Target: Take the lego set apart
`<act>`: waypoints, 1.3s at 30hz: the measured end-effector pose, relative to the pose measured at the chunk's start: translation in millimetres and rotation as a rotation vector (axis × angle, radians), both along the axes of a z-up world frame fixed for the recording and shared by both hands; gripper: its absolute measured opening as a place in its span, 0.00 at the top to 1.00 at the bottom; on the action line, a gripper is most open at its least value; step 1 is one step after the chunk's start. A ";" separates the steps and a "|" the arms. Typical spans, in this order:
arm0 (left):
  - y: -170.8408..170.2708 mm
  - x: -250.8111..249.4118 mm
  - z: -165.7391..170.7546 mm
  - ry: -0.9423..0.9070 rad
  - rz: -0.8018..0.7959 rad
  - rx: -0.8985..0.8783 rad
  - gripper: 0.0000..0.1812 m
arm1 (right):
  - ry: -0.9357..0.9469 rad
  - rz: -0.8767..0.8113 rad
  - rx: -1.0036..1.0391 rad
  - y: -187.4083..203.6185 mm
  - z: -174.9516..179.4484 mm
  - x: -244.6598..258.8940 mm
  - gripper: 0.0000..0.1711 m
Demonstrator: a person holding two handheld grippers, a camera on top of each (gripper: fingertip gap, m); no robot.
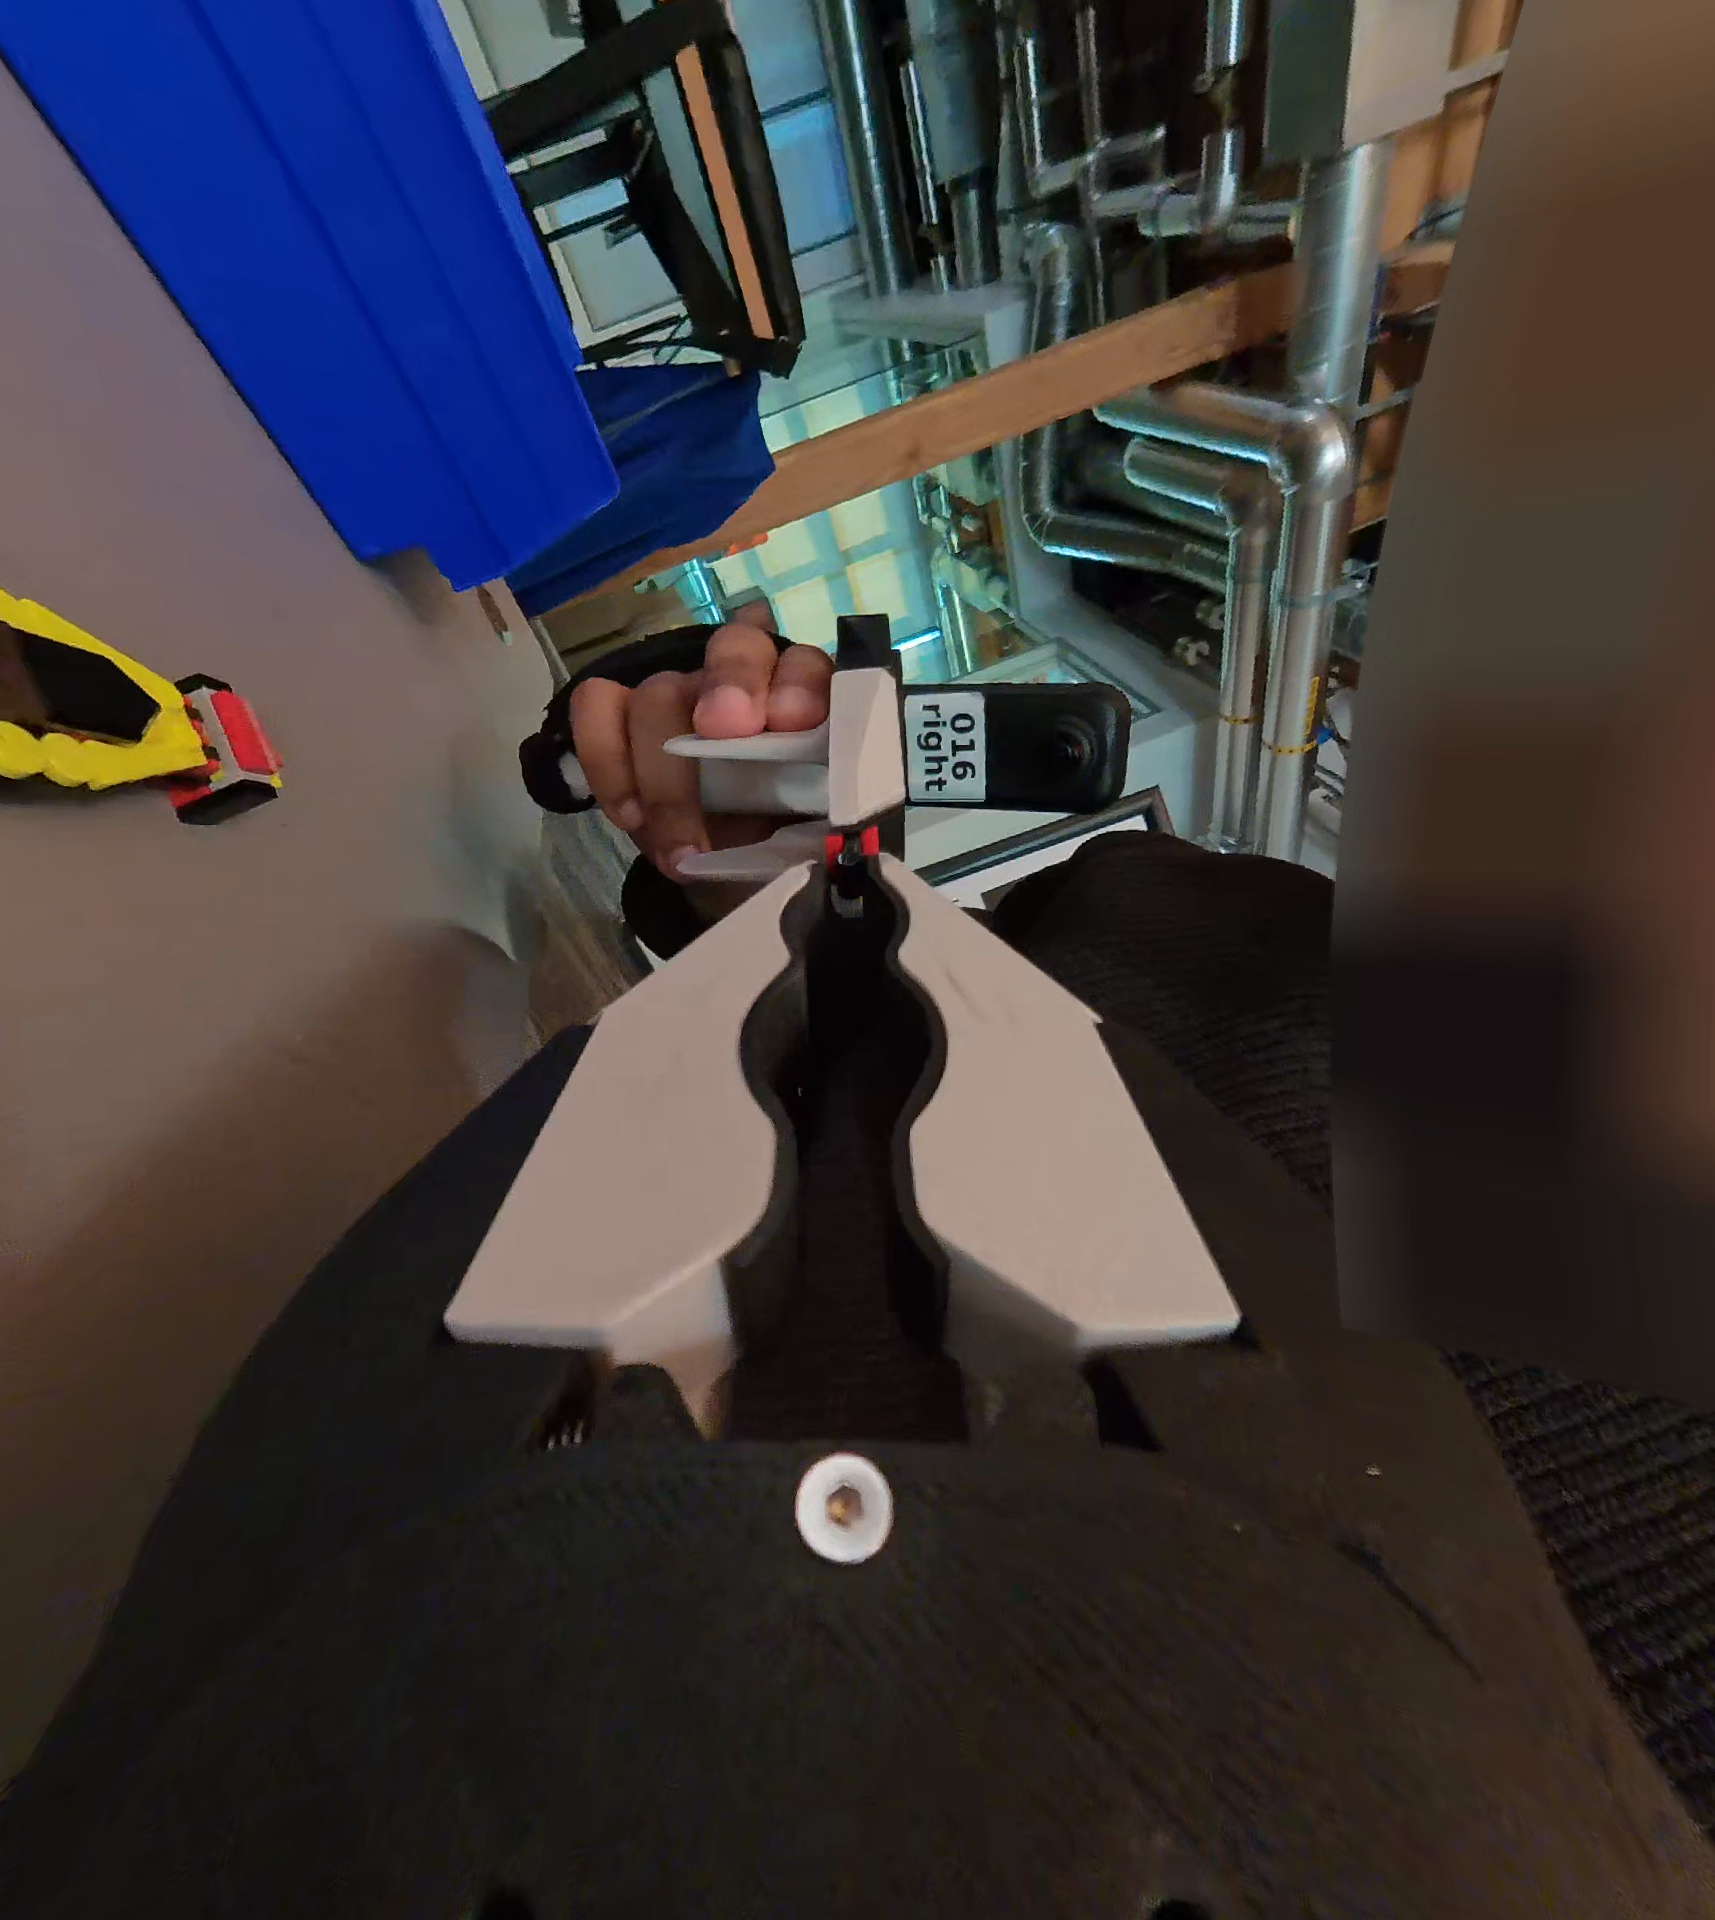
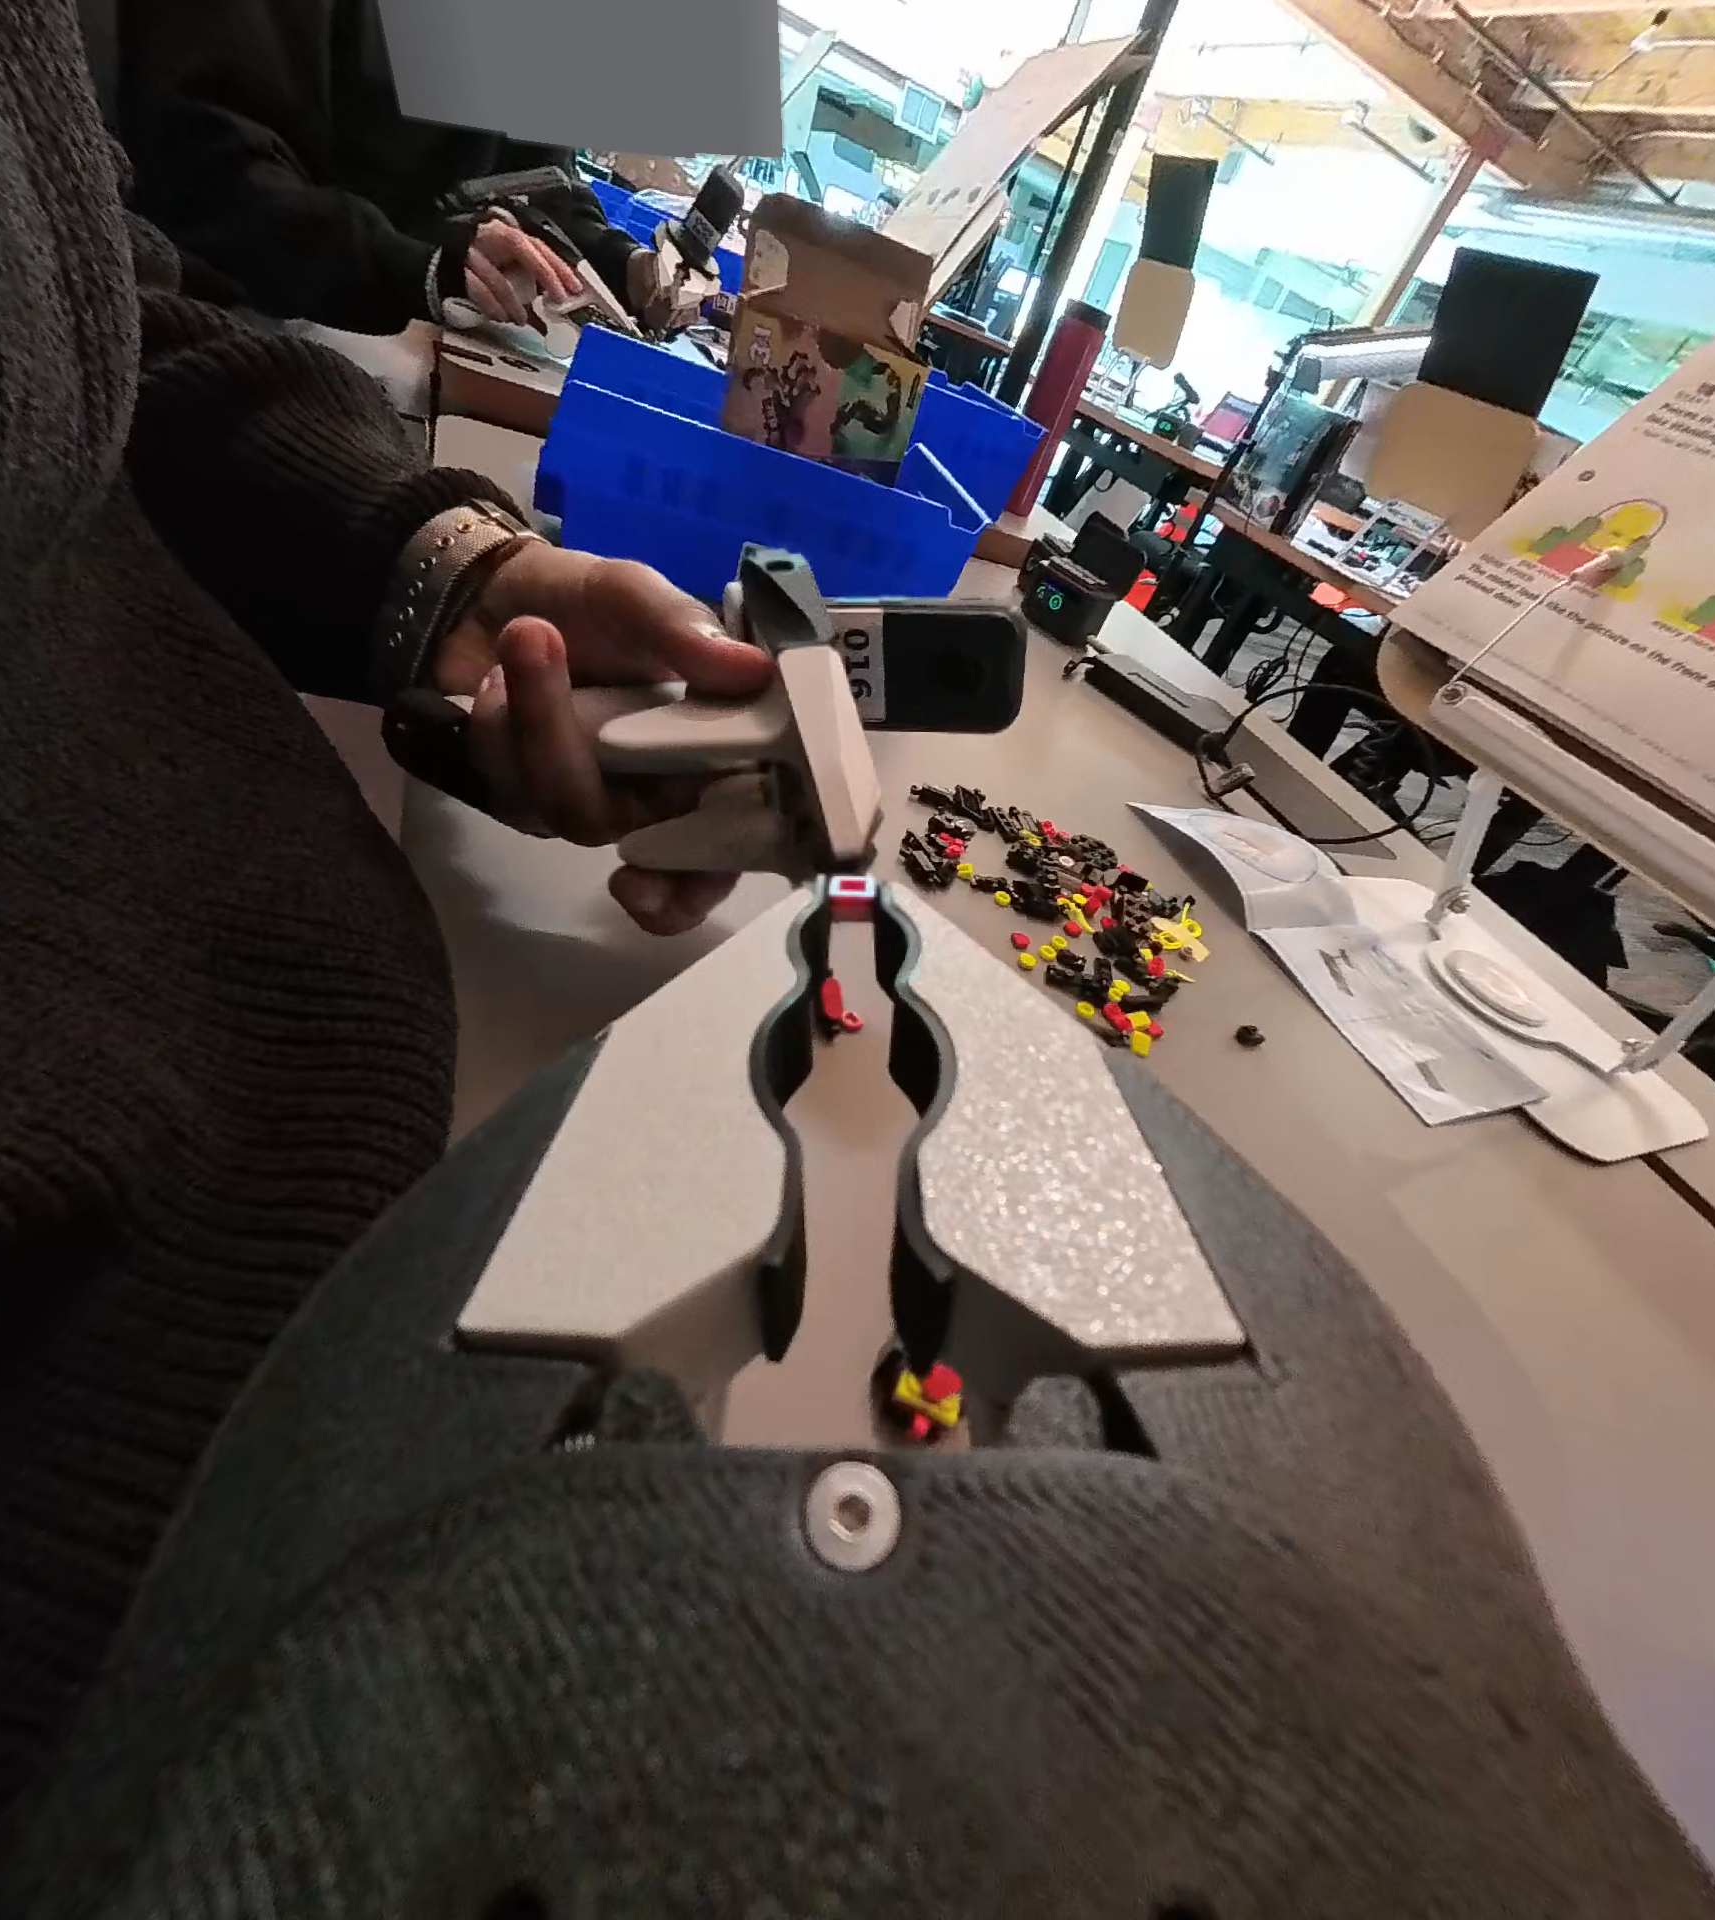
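Note:
Both grippers meet tip to tip in the air above the table edge. My left gripper [image 1: 845,878] is shut on a small red and black lego piece [image 1: 851,847]. My right gripper [image 2: 851,906] is shut on the same piece's red end [image 2: 851,891]. A partly built yellow and black lego car [image 1: 53,696] with a red end lies on the table at the far left of the left wrist view. A pile of loose black, yellow and red pieces [image 2: 1061,914] lies on the table beyond the grippers.
A loose red piece [image 2: 837,1003] and a small yellow and red cluster [image 2: 926,1392] lie under my right gripper. Blue bins [image 2: 759,488] stand behind, one holding a cardboard box. An instruction sheet [image 2: 1352,956] and a white board stand [image 2: 1611,1101] are at right. Another person works at the back. Only a small space, under 4 cm, lies between the two pairs of fingers.

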State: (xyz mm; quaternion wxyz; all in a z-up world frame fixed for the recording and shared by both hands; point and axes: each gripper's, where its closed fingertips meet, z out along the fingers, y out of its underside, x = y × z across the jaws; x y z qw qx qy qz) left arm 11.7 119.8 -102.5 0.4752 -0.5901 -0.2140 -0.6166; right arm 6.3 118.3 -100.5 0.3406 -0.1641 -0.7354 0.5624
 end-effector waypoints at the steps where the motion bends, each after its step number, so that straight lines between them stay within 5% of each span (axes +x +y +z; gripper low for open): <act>1: -0.1 0.3 0.0 0.006 -0.001 0.001 0.96 | -0.002 0.002 0.005 -0.2 -0.5 0.2 0.96; 15: 1.3 -3.7 -3.8 0.077 0.031 -0.006 0.98 | -0.020 -0.023 -0.007 -0.5 -5.6 -3.1 0.96; 21: -0.3 -28.4 -16.2 0.440 0.191 -0.039 0.98 | -0.240 -0.044 -0.288 13.2 -1.6 -13.2 0.81; 26: -0.9 -23.0 -14.4 0.695 0.209 0.006 0.98 | -0.474 0.021 -0.473 11.8 -10.6 -14.1 0.81; 32: -1.5 -12.4 -11.3 0.718 0.172 0.046 0.98 | -0.543 0.165 -0.585 4.3 2.6 -1.1 0.98; 39: -1.5 -7.8 -4.5 0.704 0.175 0.077 0.98 | -0.530 0.114 -0.515 3.6 -5.3 -4.7 0.87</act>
